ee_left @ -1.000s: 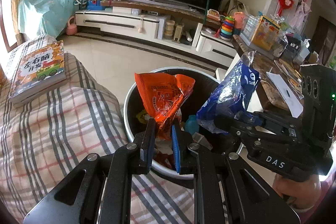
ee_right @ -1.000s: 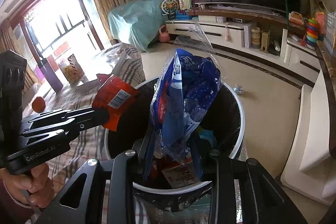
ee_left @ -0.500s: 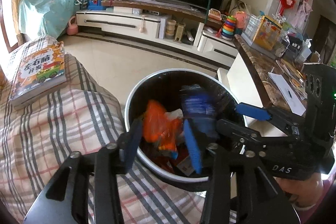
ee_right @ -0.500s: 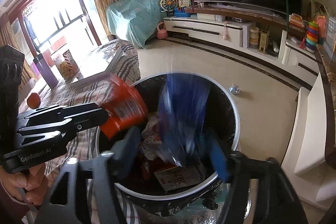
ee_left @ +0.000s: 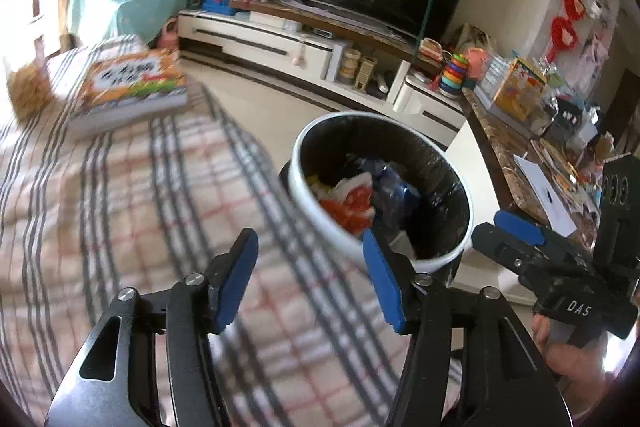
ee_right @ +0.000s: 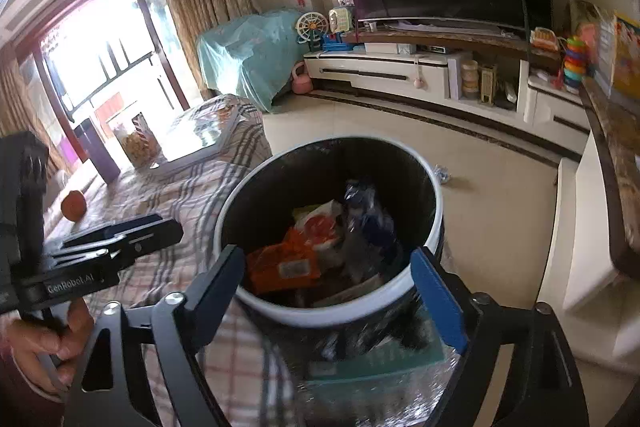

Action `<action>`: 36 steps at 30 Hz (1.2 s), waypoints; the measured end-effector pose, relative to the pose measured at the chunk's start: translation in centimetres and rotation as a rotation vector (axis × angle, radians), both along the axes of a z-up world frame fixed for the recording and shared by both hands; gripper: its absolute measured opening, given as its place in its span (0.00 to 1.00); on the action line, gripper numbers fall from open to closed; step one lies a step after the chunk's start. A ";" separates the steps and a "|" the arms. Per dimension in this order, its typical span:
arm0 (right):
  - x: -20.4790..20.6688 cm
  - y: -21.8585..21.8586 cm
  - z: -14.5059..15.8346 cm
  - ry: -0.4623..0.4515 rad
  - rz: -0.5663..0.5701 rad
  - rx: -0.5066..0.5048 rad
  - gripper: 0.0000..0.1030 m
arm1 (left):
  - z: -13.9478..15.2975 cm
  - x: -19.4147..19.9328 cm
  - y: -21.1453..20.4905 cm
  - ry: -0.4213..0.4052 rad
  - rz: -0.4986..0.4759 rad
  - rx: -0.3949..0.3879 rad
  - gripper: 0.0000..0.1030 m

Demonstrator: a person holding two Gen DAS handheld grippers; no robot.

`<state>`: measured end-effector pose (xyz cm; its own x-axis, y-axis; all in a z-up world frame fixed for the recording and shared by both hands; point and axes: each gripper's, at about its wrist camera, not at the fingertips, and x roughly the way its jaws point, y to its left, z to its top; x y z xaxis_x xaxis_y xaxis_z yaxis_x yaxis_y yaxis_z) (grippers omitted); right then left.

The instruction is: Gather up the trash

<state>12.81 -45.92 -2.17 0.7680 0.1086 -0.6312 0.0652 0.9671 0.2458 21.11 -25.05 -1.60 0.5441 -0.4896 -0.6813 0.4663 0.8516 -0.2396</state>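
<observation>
Checked cloth covers the worktop (ee_left: 120, 211) beside the bin (ee_right: 434, 227), where orange wrapper (ee_right: 284, 267) and blue bag (ee_right: 372, 219) lie. Left gripper (ee_left: 310, 275) and right gripper (ee_right: 344, 287) jaws are opening, empty, the right directly above the bin.

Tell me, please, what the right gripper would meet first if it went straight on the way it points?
Probably the trash bin: its near white rim, or just past it the wrappers inside. The right gripper, its fingers opening, holds nothing.
</observation>
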 end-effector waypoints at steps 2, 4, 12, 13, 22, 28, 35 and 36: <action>-0.9 0.6 -0.2 -0.008 -0.016 0.014 0.87 | -0.4 -1.1 1.3 0.001 0.020 -0.010 0.58; -1.9 1.2 -0.4 -0.020 -0.029 0.034 0.88 | -0.7 -2.0 2.4 -0.004 0.042 -0.013 0.60; -4.9 2.9 -0.2 -0.087 -0.071 0.056 0.90 | -0.7 -4.9 5.0 -0.052 0.084 -0.001 0.67; -5.2 3.0 -0.1 -0.096 -0.075 0.060 0.90 | -0.4 -5.3 5.1 -0.068 0.087 0.002 0.69; -7.3 3.8 2.6 -0.195 -0.098 0.037 0.91 | 2.7 -8.6 6.3 -0.259 0.134 0.033 0.93; -10.4 5.1 5.8 -0.380 -0.135 -0.060 1.00 | 4.4 -10.9 7.6 -0.392 0.221 0.030 1.00; -10.6 7.3 4.5 -0.406 -0.148 -0.176 1.00 | 3.5 -12.4 7.7 -0.505 0.275 0.097 1.00; -10.6 7.3 4.0 -0.406 -0.154 -0.175 1.00 | 3.3 -12.7 7.7 -0.519 0.281 0.103 1.00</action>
